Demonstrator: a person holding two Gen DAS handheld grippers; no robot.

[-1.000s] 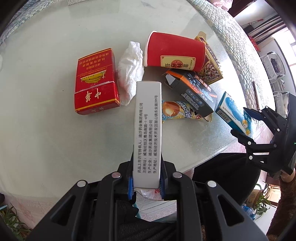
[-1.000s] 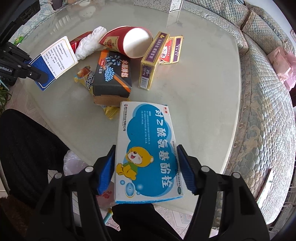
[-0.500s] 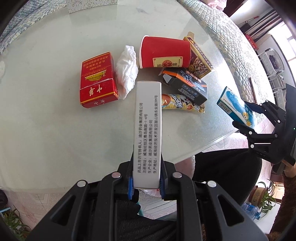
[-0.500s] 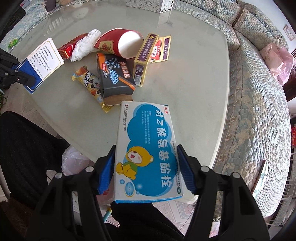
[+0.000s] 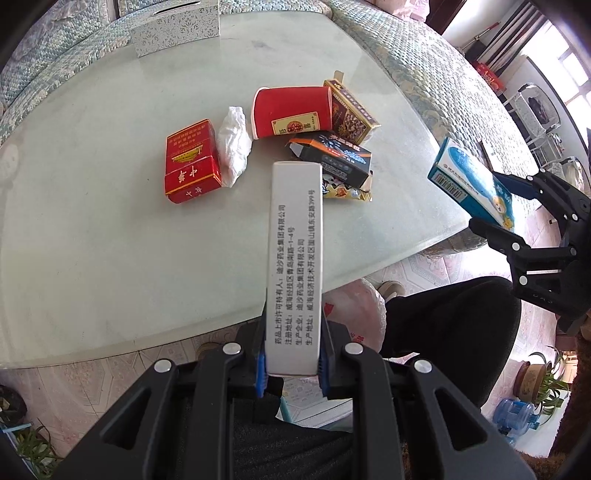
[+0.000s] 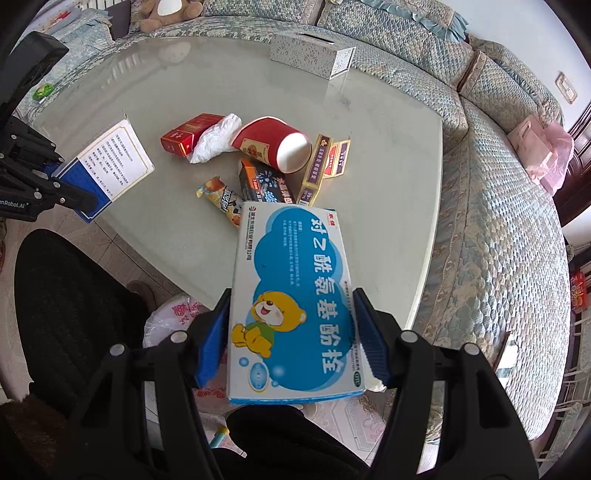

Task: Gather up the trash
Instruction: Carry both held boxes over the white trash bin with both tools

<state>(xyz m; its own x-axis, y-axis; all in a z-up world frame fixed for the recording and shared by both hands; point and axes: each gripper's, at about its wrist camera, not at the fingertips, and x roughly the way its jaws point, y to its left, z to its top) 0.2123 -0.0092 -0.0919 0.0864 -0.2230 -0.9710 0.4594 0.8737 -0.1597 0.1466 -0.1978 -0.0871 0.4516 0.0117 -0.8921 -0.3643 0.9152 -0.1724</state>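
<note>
My left gripper (image 5: 291,363) is shut on a white medicine box (image 5: 295,254), held edge-up above the table's near edge; the box also shows in the right wrist view (image 6: 110,162). My right gripper (image 6: 291,349) is shut on a blue bear-print medicine box (image 6: 295,302), also seen in the left wrist view (image 5: 476,184), held off the table's edge. On the glass table (image 5: 92,221) lie a red cigarette pack (image 5: 192,160), crumpled tissue (image 5: 234,146), a red paper cup (image 5: 291,112) on its side, a black-orange box (image 5: 332,157), a snack wrapper (image 5: 343,192) and a brown-gold box (image 5: 351,112).
A plastic trash bag (image 5: 354,310) sits on the floor below the table edge, beside the person's dark-trousered leg (image 5: 450,317). A patterned tissue box (image 5: 173,29) stands at the table's far side. A quilted sofa (image 6: 498,221) wraps around the table.
Both grippers have pulled back and up from the table with their boxes still held; the trash pile now looks farther away and the floor bag has come into view.
</note>
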